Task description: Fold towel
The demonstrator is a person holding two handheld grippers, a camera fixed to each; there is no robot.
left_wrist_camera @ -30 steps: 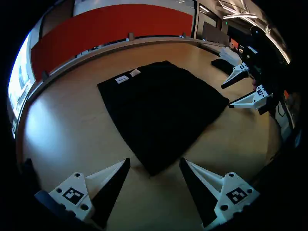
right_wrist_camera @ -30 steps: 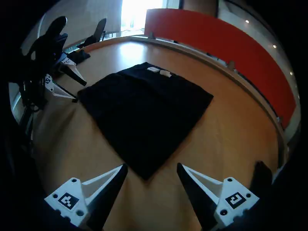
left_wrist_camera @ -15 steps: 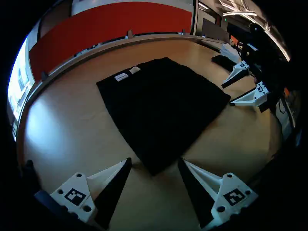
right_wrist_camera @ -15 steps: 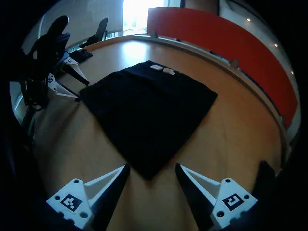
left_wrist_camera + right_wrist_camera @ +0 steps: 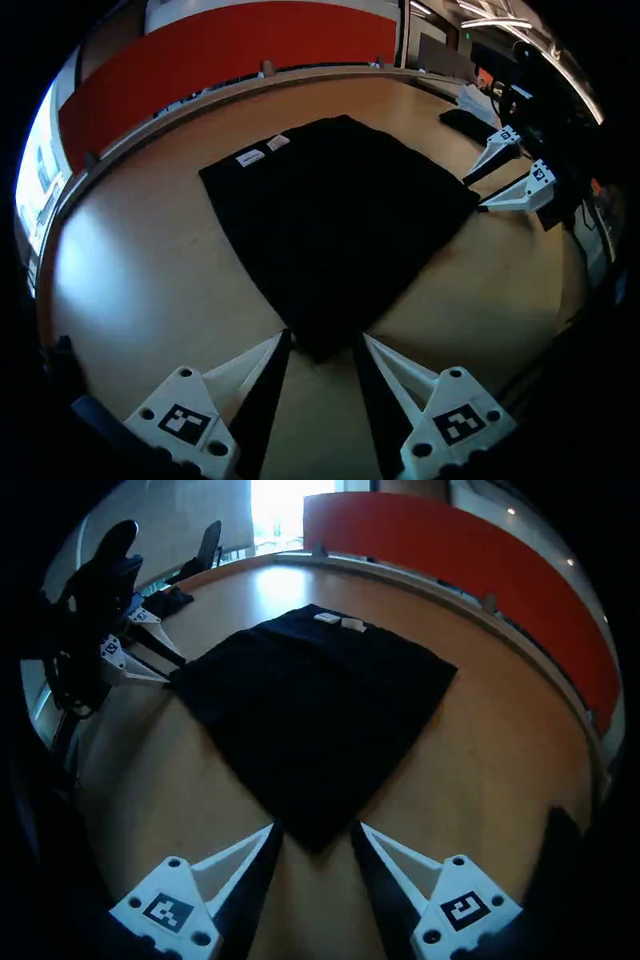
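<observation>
A black towel (image 5: 336,208) lies spread flat on the wooden table (image 5: 144,264), with two white labels (image 5: 252,158) near its far edge. In the left gripper view, my left gripper (image 5: 320,352) stands open, and the towel's near corner lies between its fingertips. My right gripper (image 5: 500,180) shows at the towel's right-hand corner. In the right gripper view, my right gripper (image 5: 316,836) is open around the towel (image 5: 320,704) at its near corner. There the left gripper (image 5: 148,656) sits at the far left corner, held by a person in dark clothing.
A red wall panel (image 5: 224,56) runs behind the table's curved far edge. A dark bundle (image 5: 464,120) and something white (image 5: 476,96) lie at the table's far end. Dark chairs (image 5: 208,540) stand by the bright window.
Both grippers have narrowed their fingers and moved forward, so that each now has a towel corner between its tips. The towel has not moved.
</observation>
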